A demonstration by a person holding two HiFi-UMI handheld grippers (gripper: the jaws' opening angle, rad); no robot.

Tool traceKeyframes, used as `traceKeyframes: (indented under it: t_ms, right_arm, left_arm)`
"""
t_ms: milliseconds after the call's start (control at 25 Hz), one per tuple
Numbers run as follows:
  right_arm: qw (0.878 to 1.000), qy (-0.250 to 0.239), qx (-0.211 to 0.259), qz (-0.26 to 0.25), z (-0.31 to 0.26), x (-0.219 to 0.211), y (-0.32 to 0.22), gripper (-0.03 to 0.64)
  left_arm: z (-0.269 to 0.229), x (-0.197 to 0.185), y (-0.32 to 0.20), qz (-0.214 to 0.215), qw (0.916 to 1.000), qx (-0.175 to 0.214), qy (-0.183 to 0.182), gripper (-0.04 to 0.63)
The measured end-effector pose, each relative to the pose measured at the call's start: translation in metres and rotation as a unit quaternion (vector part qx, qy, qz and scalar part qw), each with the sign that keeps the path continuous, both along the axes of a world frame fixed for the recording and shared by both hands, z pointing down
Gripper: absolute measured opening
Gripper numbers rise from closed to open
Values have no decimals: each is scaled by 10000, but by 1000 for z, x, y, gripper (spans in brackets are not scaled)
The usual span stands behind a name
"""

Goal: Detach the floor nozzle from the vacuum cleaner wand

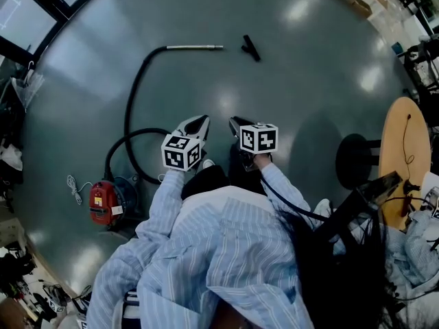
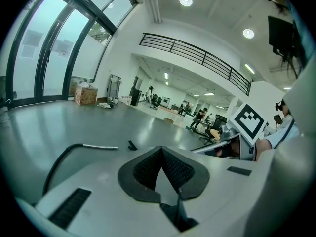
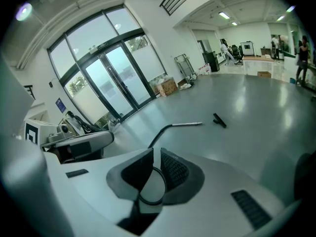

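**Grippers held close, nozzle lying off the wand**

Both striped sleeves keep the tools close in front of the body, tilted down. The left gripper (image 1: 197,123) has its jaws pressed together and holds nothing. The right gripper (image 1: 239,125) shows a thin gap and also holds nothing. Well ahead, the small black floor nozzle (image 1: 251,48) lies just beyond the silver wand (image 1: 195,47), apart from its tip.

Rnd wood tbl (image 1: 392,156), wht cord (image 1: 72,184), cardbd box (image 2: 85,96)
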State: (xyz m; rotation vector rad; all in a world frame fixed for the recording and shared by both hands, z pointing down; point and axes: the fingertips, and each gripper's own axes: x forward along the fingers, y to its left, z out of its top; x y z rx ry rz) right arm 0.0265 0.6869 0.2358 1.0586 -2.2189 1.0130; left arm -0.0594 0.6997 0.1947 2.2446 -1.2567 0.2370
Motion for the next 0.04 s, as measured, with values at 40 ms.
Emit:
traceKeyframes:
  t_ms: [40]
  right_arm:
    - [10000, 2, -5, 14, -2, 0, 0, 51]
  left_arm:
    - [-1, 0, 0, 1, 10000, -4, 2, 6]
